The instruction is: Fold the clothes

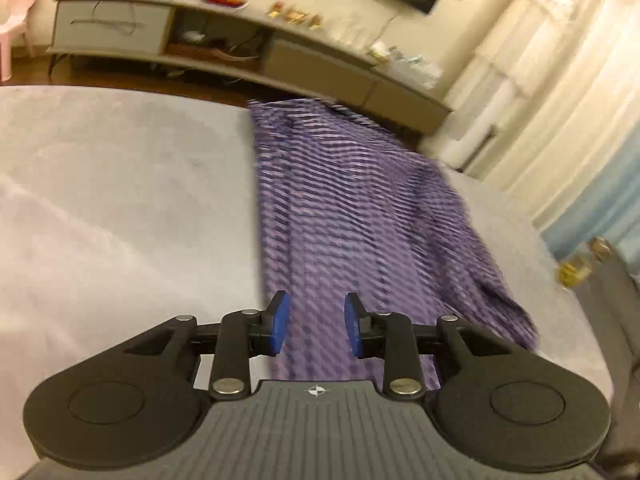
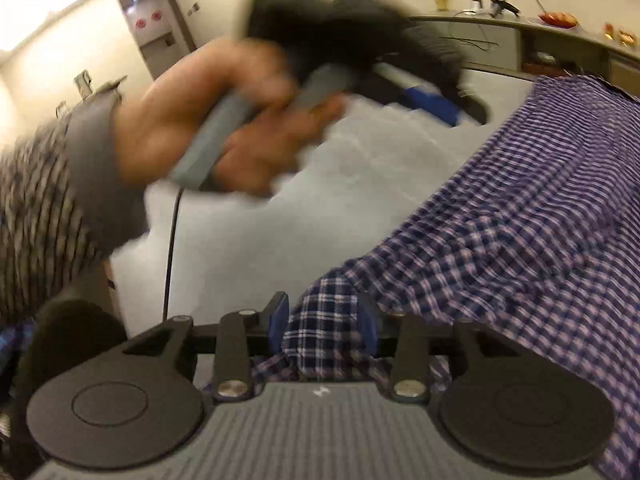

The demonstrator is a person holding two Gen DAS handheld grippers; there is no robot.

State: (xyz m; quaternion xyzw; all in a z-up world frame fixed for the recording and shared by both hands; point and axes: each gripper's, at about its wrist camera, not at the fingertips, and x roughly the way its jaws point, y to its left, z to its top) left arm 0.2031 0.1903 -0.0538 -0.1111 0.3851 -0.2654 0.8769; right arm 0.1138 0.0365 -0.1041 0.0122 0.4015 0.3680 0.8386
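Observation:
A purple-and-white checked shirt [image 1: 352,200] lies stretched out on a grey padded surface [image 1: 120,184]. My left gripper [image 1: 316,322] hovers open over the shirt's near end, blue pads apart with nothing between them. In the right wrist view the same shirt [image 2: 520,220] drapes from the right, and a bunched fold of it [image 2: 324,320] sits between the blue pads of my right gripper [image 2: 324,324], which is shut on it. The other hand with the left gripper's grey handle [image 2: 224,136] shows blurred at upper left.
A long low grey cabinet [image 1: 224,40] with small items on top stands beyond the surface's far edge. White curtains [image 1: 540,100] hang at the right. A pink chair [image 1: 16,20] is at far left. A black cable [image 2: 172,248] hangs from the handle.

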